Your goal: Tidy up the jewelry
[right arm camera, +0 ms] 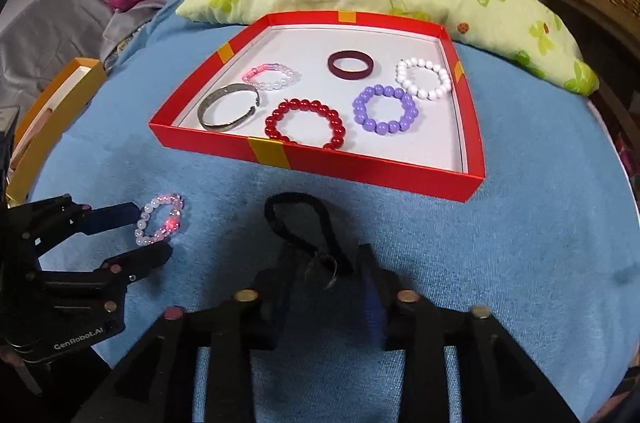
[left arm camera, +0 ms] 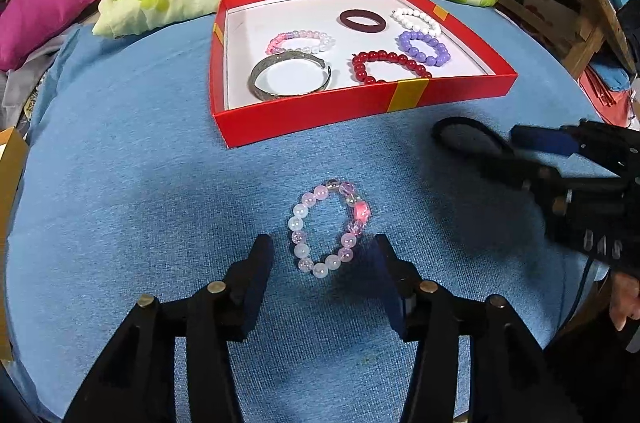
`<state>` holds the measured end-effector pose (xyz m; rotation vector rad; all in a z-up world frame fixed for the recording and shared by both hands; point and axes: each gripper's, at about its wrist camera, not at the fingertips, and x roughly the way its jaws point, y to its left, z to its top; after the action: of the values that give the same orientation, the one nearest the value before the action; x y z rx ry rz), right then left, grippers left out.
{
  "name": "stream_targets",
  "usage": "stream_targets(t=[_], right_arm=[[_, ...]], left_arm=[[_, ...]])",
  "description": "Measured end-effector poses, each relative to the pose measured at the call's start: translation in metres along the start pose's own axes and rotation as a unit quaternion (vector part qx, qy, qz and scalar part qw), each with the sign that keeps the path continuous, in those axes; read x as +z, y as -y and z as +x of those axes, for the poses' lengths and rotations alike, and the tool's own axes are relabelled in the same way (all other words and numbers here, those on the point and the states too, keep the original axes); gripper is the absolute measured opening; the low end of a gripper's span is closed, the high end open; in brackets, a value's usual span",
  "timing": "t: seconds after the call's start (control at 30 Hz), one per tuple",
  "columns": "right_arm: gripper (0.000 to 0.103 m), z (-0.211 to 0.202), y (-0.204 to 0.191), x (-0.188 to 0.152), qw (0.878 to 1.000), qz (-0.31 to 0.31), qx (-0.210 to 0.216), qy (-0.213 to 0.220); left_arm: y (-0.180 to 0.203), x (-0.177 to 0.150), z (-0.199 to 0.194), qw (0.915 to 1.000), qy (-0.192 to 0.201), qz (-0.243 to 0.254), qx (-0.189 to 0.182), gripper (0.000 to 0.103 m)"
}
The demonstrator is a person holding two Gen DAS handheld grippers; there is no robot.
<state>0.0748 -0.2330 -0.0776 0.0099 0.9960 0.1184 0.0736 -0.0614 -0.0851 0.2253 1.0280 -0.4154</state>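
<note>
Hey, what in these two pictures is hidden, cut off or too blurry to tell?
- Red bead bracelet: near side hidden by the red box wall, both views.
- Black loop: near end blurred between the right gripper jaws; contact unclear.
- Yellow box: cut off at the frame edge, contents unseen.

Both grippers point steeply down with jaws standing apart, pads not pressing on anything. The left gripper (left arm camera: 324, 255) sits low in its own view, the right gripper (right arm camera: 326, 271) likewise. A bare hand (left arm camera: 624, 297) shows behind the right one.
</note>
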Motion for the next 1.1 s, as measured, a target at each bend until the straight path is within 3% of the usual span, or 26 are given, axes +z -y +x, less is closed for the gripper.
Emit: stream_targets(t=[0.03,0.1,0.13,0.17,0.23,0.33,0.77,1.1], right_arm=[[0.064,0.000,-0.002,0.000,1.000,-0.004,-0.005,0.002],[0.063,-0.002,-0.006,-0.001,0.999,-0.018,-0.019,0.019],[0.053,-0.001,-0.006,-0.001,0.999,-0.020,-0.023,0.019],[0.036,0.001,-0.005,-0.001,0.999,-0.017,-0.023,0.018],[0.026,0.010,0.003,-0.002,1.000,0.010,-0.012,-0.004],[0.017,0.011,0.004,-0.001,1.000,0.010,-0.020,-0.001],[0.017,0.012,0.010,-0.001,0.999,0.046,-0.014,-0.008],[0.016,0.011,0.012,-0.001,0.998,0.054,0.002,-0.010]], left_arm=[[0.000,0.000,0.000,1.0000,0.000,0.000,0.000,0.054],[0.000,0.000,0.001,1.0000,0.000,-0.002,0.002,0.055],[0.000,0.000,0.001,1.0000,0.000,-0.002,0.002,0.055],[0.000,0.000,0.001,1.0000,0.000,-0.002,0.002,0.055],[0.000,-0.001,0.001,1.0000,0.001,-0.001,0.003,0.055],[0.001,-0.001,0.000,1.0000,0.001,0.000,0.006,0.055],[0.004,-0.003,-0.001,0.9997,0.003,0.003,0.025,0.060],[0.006,-0.003,-0.003,0.9999,0.006,0.009,0.008,0.056]])
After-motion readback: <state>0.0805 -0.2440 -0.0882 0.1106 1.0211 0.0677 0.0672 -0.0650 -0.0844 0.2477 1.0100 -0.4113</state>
